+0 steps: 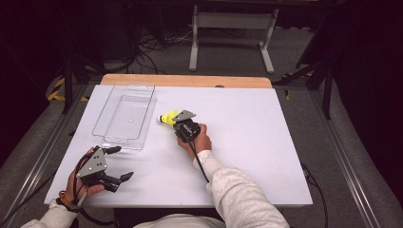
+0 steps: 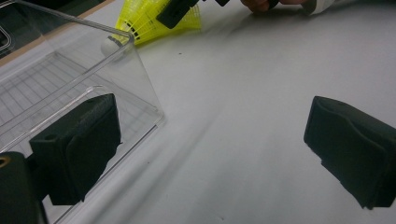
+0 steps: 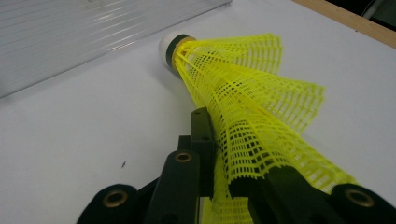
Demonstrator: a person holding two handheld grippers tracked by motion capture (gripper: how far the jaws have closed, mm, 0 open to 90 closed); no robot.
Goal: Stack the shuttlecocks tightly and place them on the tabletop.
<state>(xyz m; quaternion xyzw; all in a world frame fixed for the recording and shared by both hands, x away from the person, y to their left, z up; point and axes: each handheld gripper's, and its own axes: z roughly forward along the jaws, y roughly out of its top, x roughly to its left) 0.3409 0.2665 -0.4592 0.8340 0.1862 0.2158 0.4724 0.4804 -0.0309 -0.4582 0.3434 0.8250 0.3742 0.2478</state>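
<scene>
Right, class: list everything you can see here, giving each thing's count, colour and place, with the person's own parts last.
Shuttlecock: one, yellow skirt, white tip, mid-table beside the tray, skirt pinched in the right gripper.
Tray: one, clear plastic, far left of the table.
Table: one, white top, wooden far edge.
Stand: one, white, on the floor beyond the table.
Left gripper: one, black, open, near left corner.
Right gripper: one, black, shut on the shuttlecock.
Sleeve: one, light grey, right arm.

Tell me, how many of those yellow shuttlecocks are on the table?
1. The yellow shuttlecock lies near the middle of the white table, just right of the clear tray, its net skirt pinched in the right claw. None other is visible.
</scene>
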